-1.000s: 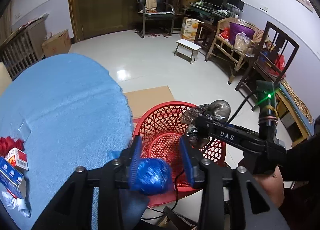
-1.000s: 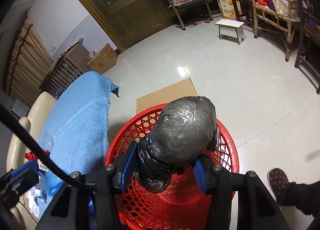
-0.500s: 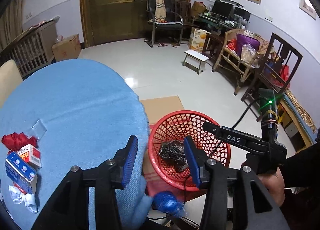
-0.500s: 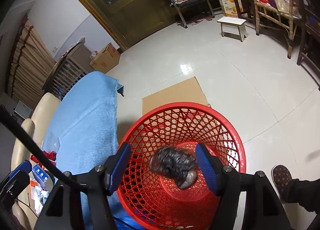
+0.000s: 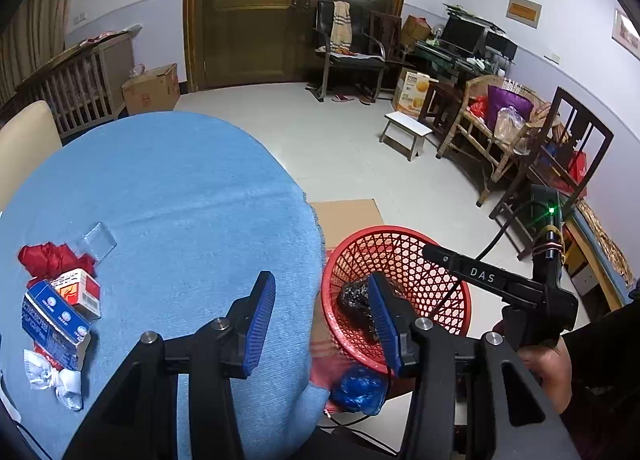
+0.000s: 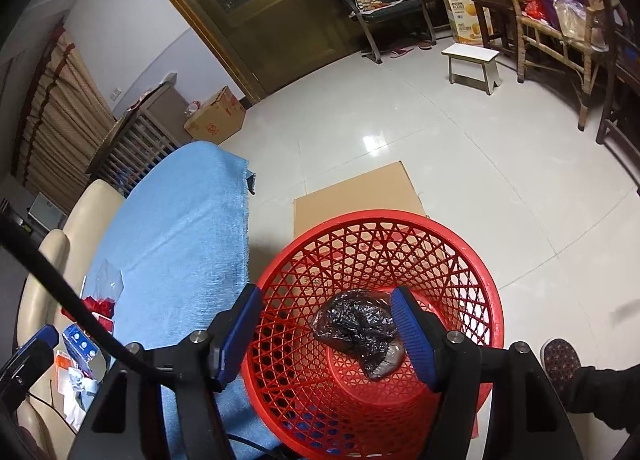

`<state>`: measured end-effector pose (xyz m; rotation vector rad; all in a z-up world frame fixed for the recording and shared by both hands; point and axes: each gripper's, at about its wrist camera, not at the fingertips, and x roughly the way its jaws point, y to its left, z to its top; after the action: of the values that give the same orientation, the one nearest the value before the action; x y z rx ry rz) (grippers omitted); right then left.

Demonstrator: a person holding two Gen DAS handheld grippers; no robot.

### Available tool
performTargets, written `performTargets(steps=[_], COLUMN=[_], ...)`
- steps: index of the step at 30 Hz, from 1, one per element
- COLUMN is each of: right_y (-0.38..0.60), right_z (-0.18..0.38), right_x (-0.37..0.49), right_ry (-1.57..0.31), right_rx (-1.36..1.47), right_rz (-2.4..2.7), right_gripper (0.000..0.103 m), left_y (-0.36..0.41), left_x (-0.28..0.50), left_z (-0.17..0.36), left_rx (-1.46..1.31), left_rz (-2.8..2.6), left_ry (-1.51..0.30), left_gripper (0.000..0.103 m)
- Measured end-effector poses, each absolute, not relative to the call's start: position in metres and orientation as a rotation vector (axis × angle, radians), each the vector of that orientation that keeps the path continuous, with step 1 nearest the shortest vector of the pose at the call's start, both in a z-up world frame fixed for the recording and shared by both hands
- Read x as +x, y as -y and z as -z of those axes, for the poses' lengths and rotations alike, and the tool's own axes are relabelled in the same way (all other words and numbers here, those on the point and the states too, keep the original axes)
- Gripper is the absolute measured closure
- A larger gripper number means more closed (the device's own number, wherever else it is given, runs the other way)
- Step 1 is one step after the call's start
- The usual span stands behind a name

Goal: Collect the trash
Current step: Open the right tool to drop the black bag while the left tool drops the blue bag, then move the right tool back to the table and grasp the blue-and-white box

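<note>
A red mesh basket (image 5: 404,234) (image 6: 472,260) stands on the floor beside the blue-clothed table (image 5: 168,196). A black plastic wad (image 6: 356,324) (image 5: 354,294) lies inside it. A blue crumpled wad (image 5: 358,384) lies on the floor outside the basket's near side. My left gripper (image 5: 320,316) is open and empty over the table's edge. My right gripper (image 6: 328,336) is open and empty above the basket. Trash on the table's left: red wrapper (image 5: 48,258), red-white box (image 5: 80,292), blue box (image 5: 52,318), white crumpled paper (image 5: 56,376), clear plastic piece (image 5: 96,240).
Flat cardboard (image 6: 356,196) lies on the floor under and beyond the basket. A white stool (image 5: 406,132), wicker chair (image 5: 492,132), dark chairs and a cardboard box (image 5: 152,88) stand further off. A person's shoe (image 6: 560,358) is to the right of the basket.
Both grippers opened. The black wad dropped from the right gripper into the basket. The blue wad fell from the left gripper to the floor outside the basket. The left gripper swung left over the table.
</note>
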<state>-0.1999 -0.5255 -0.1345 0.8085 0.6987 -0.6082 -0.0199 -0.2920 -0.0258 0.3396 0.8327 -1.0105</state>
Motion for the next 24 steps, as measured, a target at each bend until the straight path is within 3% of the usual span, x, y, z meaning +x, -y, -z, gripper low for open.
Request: performTargets(steps=[14, 24], right_y=[0.500, 0.454], right_z=[0.108, 0.080], right_x=[-0.181, -0.143], right_ry=[-0.701, -0.715], right_rx=[0.718, 0.626], right_rz=[0.571, 0.461], right_gripper=[0.032, 0.032], left_y=[0.238, 0.148], left_x=[-0.001, 0.034], left_z=[0.004, -0.013], left_rx=[0.264, 0.210], left_rz=[0.920, 0.738], left_ry=[-0.771, -0.700], left_gripper=[0.045, 0.041])
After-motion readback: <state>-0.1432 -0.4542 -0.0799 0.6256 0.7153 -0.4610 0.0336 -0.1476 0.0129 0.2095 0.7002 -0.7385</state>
